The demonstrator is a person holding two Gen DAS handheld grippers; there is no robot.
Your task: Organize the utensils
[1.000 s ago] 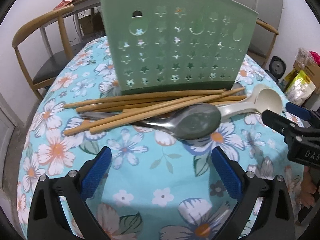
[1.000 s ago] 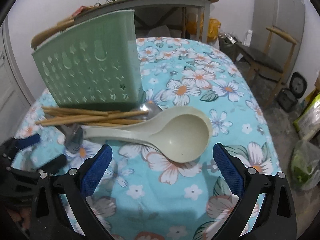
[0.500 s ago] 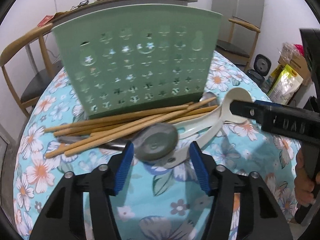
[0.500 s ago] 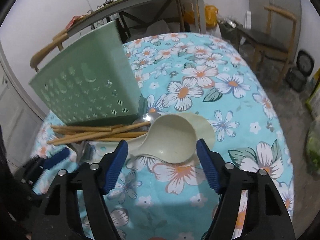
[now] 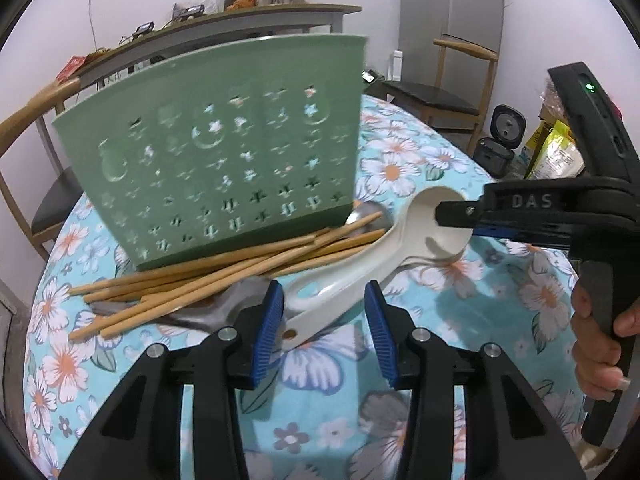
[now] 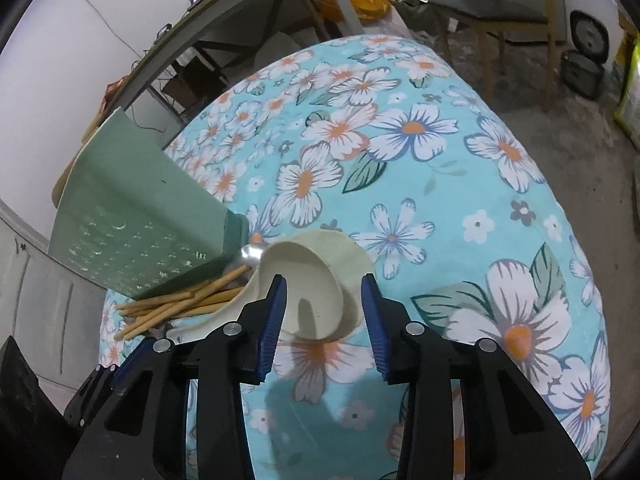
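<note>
A green perforated utensil holder (image 5: 224, 160) stands on the floral table; it also shows in the right wrist view (image 6: 132, 216). Several wooden chopsticks (image 5: 208, 280) lie in front of it over a grey metal spoon (image 5: 216, 312). Two cream ladles (image 5: 360, 276) lie stacked to their right. My left gripper (image 5: 324, 332) is partly closed with its jaws around the ladle handles, gaps showing on both sides. My right gripper (image 6: 322, 312) is partly closed around the ladle bowls (image 6: 320, 280), and it shows in the left wrist view (image 5: 456, 216) at the bowl.
The round table has a blue floral cloth (image 6: 440, 184). Wooden chairs (image 5: 460, 80) stand behind and to the left. A long shelf with clutter (image 5: 256, 12) runs along the wall. Bags and a small appliance (image 5: 504, 136) sit on the floor at right.
Both grippers have moved forward and narrowed. The left now straddles the ladle handles instead of the metal spoon; the right has come down over the ladle bowls, and an upper ladle now sits tilted.
</note>
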